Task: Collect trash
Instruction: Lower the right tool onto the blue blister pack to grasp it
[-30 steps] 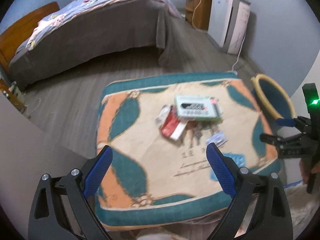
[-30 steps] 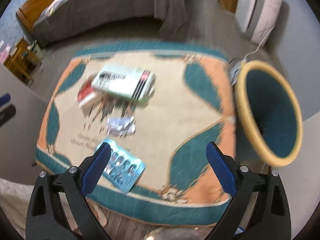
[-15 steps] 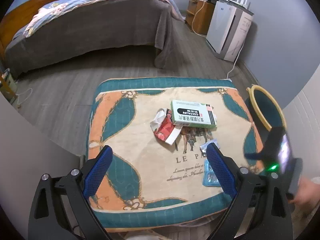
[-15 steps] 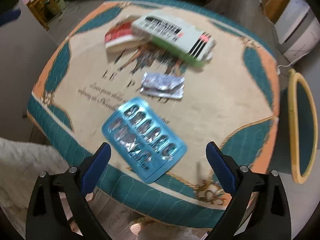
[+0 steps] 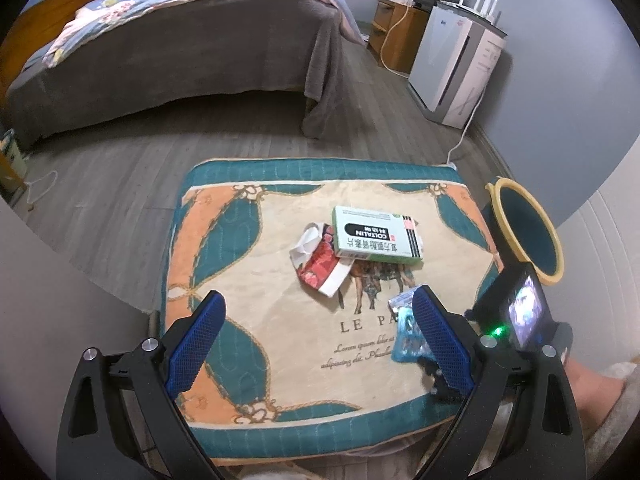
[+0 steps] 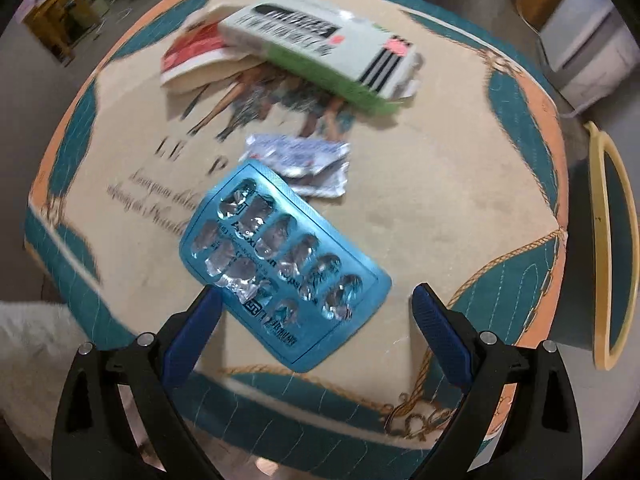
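A blue blister pack with crushed cells lies flat on the patterned cushion, just ahead of my right gripper, which is open and low over its near end. Behind it sit a crumpled silver blister sheet, a green-and-white medicine box and a torn red-and-white wrapper. In the left wrist view my left gripper hangs open above the cushion's front, and the box, wrapper and blue pack lie beyond. The yellow-rimmed teal bin stands to the right.
The bin is off the cushion's right edge, on the floor. A bed with a grey cover fills the far left, a white appliance stands by the far wall, and wooden floor lies between. A hand holds the right gripper.
My right gripper has dropped and closed in on the blue blister pack, which now fills its view. The left gripper's view has risen and steadied a little.
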{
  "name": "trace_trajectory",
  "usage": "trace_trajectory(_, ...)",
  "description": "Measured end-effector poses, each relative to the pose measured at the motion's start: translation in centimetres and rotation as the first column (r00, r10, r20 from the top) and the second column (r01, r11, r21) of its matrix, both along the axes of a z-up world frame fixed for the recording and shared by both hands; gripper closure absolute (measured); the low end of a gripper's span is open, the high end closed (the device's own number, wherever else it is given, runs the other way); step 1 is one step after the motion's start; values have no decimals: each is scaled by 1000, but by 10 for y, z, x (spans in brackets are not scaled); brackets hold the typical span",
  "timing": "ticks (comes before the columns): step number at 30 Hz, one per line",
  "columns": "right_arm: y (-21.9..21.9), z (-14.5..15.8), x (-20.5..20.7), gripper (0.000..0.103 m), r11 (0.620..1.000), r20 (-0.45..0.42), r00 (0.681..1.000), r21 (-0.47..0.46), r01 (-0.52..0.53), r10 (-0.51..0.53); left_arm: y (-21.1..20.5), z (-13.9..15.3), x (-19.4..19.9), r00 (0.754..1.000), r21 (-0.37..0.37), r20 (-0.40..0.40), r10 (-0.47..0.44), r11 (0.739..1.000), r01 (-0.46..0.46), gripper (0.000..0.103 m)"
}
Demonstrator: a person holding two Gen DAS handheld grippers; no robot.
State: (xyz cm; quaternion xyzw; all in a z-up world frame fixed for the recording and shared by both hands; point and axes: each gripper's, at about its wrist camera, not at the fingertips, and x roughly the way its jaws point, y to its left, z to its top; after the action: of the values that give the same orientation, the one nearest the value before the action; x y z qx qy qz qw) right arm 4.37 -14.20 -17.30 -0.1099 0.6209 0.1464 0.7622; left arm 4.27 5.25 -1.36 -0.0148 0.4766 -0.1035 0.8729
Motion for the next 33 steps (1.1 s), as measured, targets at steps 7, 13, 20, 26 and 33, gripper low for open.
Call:
trace_trajectory(7,7,1,7,9,998,3,999,40,-41,41,-1,-2,5,1000,-16,-19,7,1000,-7,9)
trace_trajectory(13,20,-7,7,8,994,-1,994,19,-109,109,-4,-4,6,1000,-20,-30,-3,1000,2,9)
trace_trajectory(20,18,-7,17,17,995,-2,996,46,-84,84,-4,-9,8,999,-7,-45,1,1000,-1,9)
trace_trajectory(26,-1,6,34,29,995,-38,998,83,48,-45,-2,-10,8,999,-17,-50,7,1000,-8,9)
trace_trajectory(33,-3,9,43,21,998,5,999,48,48,-49,-5,-10,7,999,-7,-51,1,1000,-1,9)
